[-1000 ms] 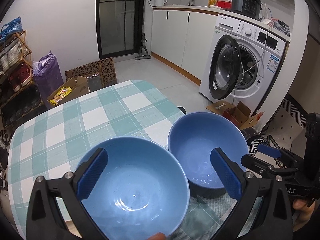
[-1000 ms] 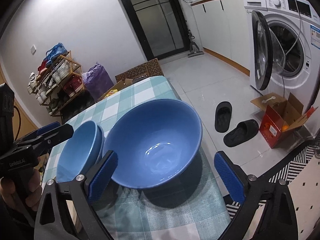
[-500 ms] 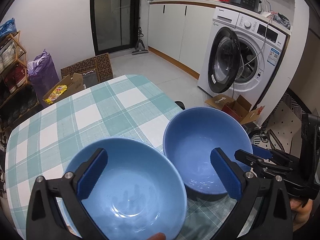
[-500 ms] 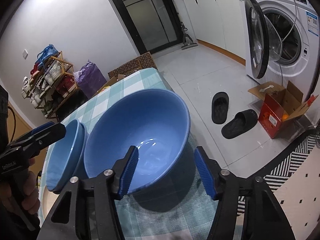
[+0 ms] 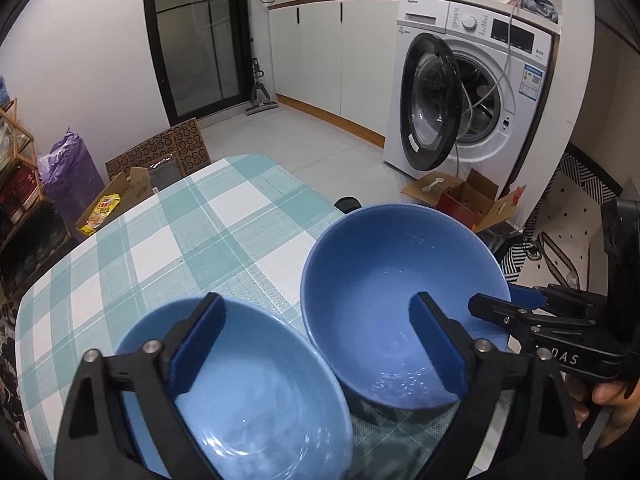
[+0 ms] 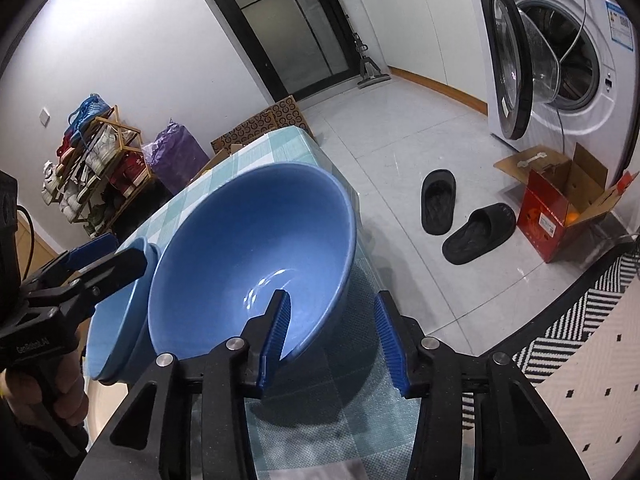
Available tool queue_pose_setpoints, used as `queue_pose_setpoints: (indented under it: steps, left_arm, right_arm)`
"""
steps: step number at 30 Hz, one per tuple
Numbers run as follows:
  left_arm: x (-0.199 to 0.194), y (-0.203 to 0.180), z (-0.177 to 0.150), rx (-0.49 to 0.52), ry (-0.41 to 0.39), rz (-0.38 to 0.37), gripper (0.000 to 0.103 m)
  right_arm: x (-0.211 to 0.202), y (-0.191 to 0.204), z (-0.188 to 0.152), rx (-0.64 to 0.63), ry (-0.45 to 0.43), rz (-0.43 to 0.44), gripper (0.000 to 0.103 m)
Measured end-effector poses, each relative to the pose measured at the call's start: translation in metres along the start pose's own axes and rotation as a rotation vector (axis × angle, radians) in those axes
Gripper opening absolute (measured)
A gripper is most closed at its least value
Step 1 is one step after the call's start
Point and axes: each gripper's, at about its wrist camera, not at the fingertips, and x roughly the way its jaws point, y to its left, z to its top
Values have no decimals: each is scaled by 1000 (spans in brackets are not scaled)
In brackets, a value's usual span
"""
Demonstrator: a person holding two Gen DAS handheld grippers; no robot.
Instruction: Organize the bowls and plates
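On the checked desk [image 5: 224,216] the right tongs [image 6: 332,336] are closing astride the near rim of the right bowl [image 6: 256,240], while the left tongs [image 5: 316,344], also narrowing, hang over the left bowl [image 5: 248,400], pads not yet touching.

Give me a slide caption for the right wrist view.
Right gripper closing astride the near rim of a large glossy blue bowl on the checked tablecloth.

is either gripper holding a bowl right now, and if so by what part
Neither grips yet. The right gripper is closing astride the deeper blue bowl's near rim; the left gripper, closing, hovers over the shallower bowl.
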Motion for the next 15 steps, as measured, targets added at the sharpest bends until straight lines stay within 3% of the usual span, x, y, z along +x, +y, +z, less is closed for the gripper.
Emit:
queue_pose_setpoints:
  steps: [3, 13, 15]
  left_arm:
    - [1, -5, 2, 20, -14, -14, 81]
    - [10, -18, 4, 63, -9, -39, 76]
    - [12, -17, 4, 58, -1, -46, 67]
  right_arm:
    - [-1, -1, 0, -5, 0, -4, 44]
    - [0, -10, -1, 23, 11, -3, 44]
    - [1, -11, -2, 30, 18, -1, 44]
